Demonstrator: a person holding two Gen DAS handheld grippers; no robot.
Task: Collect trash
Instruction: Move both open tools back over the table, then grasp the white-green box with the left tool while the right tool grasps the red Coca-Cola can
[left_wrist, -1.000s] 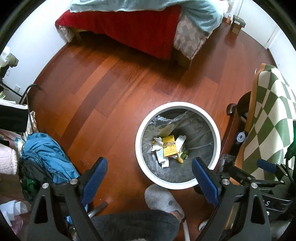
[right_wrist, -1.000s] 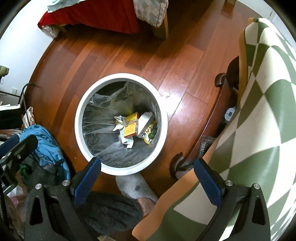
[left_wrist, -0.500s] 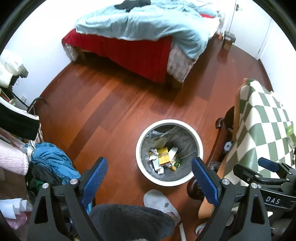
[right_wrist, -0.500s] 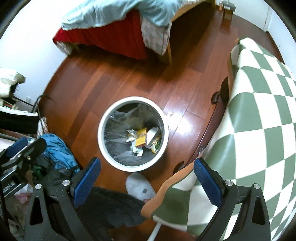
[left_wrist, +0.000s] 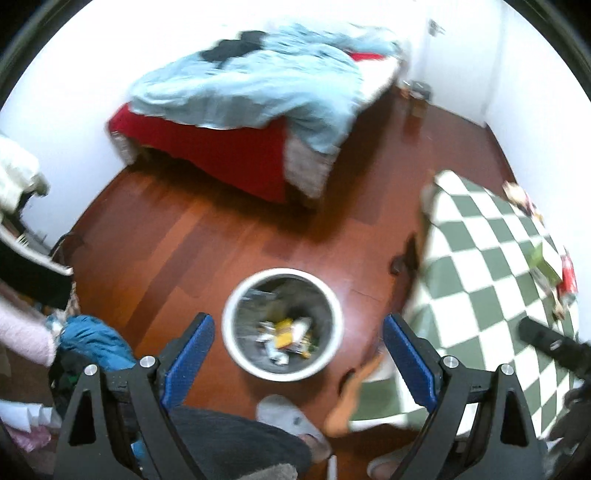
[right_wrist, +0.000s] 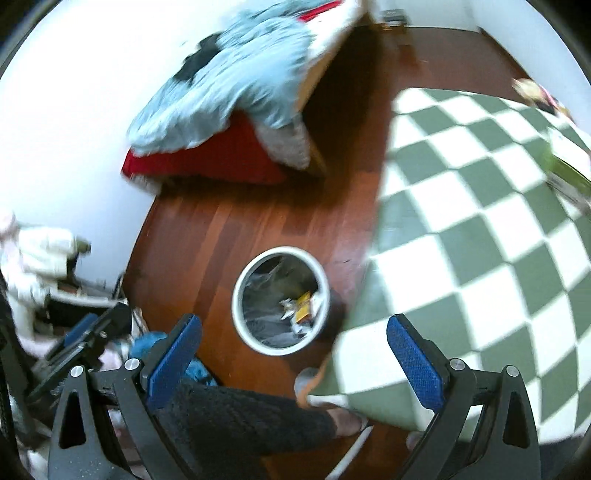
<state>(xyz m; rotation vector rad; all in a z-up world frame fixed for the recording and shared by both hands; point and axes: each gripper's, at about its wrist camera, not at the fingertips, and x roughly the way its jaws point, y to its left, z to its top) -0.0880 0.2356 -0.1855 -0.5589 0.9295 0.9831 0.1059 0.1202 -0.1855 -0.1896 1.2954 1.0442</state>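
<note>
On the floor, bin: a round white trash bin (left_wrist: 282, 324) stands upright on the red wood floor (left_wrist: 192, 236), its open mouth facing up
Bin liner: a grey plastic bag lines the bin
Trash in the bin: a small pile (left_wrist: 286, 334) lies at the bottom, with a yellow packet and white paper scraps; it is too blurry to tell which way the packet's long side points
Left gripper (left_wrist: 295, 354): blue pads spread wide, nothing between them; it looks down at the bin from above
Right gripper (right_wrist: 295, 354): blue pads spread wide too, holding nothing; the bin shows between its pads, lower down
Table: a green and white checked cloth (left_wrist: 491, 280) covers it, just beside the bin on the right
Trash on the table: a green packet (left_wrist: 543, 258) and a red one (left_wrist: 569, 280) lie near the far edge, blurry
Bed: a light blue blanket (left_wrist: 258, 81) over a red sheet, well apart from the bin
Person: a dark trouser leg (right_wrist: 236, 417) and a grey slipper (left_wrist: 291, 417) show near the bin
</note>
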